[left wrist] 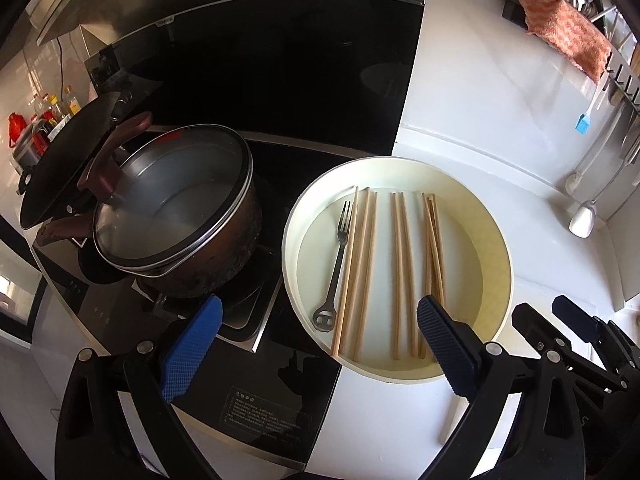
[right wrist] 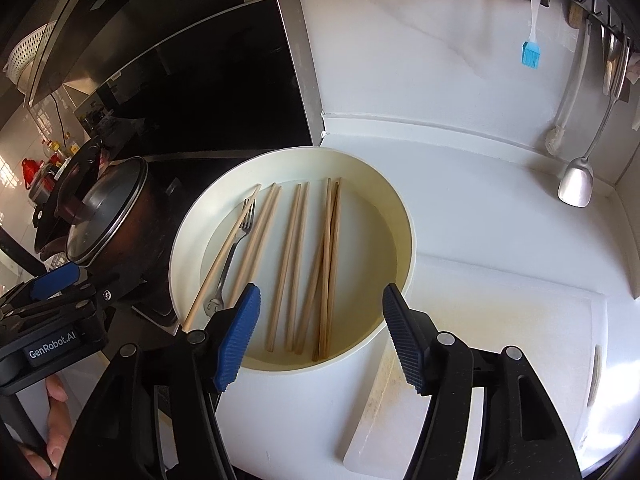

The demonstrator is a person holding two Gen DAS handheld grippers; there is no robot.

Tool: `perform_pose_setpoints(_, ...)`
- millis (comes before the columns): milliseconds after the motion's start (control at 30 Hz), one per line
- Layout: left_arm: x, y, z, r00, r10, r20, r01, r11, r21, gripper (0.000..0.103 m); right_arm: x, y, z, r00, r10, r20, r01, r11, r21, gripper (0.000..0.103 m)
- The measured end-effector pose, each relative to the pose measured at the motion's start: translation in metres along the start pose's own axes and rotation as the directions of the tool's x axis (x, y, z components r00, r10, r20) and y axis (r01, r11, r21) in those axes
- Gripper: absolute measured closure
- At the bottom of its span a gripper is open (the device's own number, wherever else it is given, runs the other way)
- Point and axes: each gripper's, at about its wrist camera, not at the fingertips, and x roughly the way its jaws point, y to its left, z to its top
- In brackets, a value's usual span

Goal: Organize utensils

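Chopsticks and a fork sorted in the round tray.

The chopsticks (right wrist: 292,264) lie in neat groups beside the fork (right wrist: 230,256) inside the cream tray (right wrist: 404,216) on the white bench (right wrist: 460,184), apparently for easy picking. Both the left gripper (left wrist: 320,344) and the right gripper (right wrist: 320,336) hover above, fingers spread and holding nothing; a lidded pot (left wrist: 180,216) stands nearby.

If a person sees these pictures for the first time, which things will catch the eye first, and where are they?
First comes the round cream tray on the white counter, holding wooden chopsticks laid side by side and one metal fork at their left. Next is the dark pot with its glass lid on the black stove, just left of the tray. Blue-padded jaws of both grippers stand open in the foreground.
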Motion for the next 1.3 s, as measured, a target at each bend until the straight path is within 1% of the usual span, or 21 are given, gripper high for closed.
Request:
perform_pose_setpoints(67, -0.003, -0.001, 0.0, 1.0, -0.008, 0.002, 0.008, 1.0, -0.002, 0.007, -0.002, 0.001, -0.001, 1.0, 0.001, 0.003, -0.001, 1.0, 0.002, 0.042)
perform_pose_setpoints(167, -0.009, -0.003, -0.001, 1.0, 0.004, 0.022, -0.005, 1.0, 0.006, 0.007, -0.005, 0.001, -0.002, 1.0, 0.003, 0.009, -0.003, 1.0, 0.003, 0.042)
perform_pose_setpoints(533, -0.011, -0.002, -0.001, 1.0, -0.01, 0.026, 0.01, 1.0, -0.001, 0.007, -0.012, 0.0, -0.003, 1.0, -0.003, 0.021, 0.003, 1.0, 0.002, 0.042)
perform_pose_setpoints(800, -0.012, -0.001, 0.002, 1.0, -0.002, 0.027, 0.002, 1.0, 0.006, 0.007, -0.012, 0.002, -0.003, 1.0, -0.004, 0.022, 0.004, 1.0, -0.001, 0.042)
perform_pose_setpoints(1033, -0.01, 0.001, 0.004, 1.0, -0.014, 0.015, 0.014, 1.0, -0.003, 0.007, -0.013, 0.004, -0.001, 1.0, -0.001, 0.024, 0.001, 1.0, -0.008, 0.042)
perform_pose_setpoints(1300, -0.008, 0.003, 0.004, 1.0, -0.004, 0.017, 0.004, 1.0, -0.008, 0.007, -0.01, 0.007, 0.001, 1.0, -0.003, 0.019, 0.003, 1.0, -0.018, 0.042)
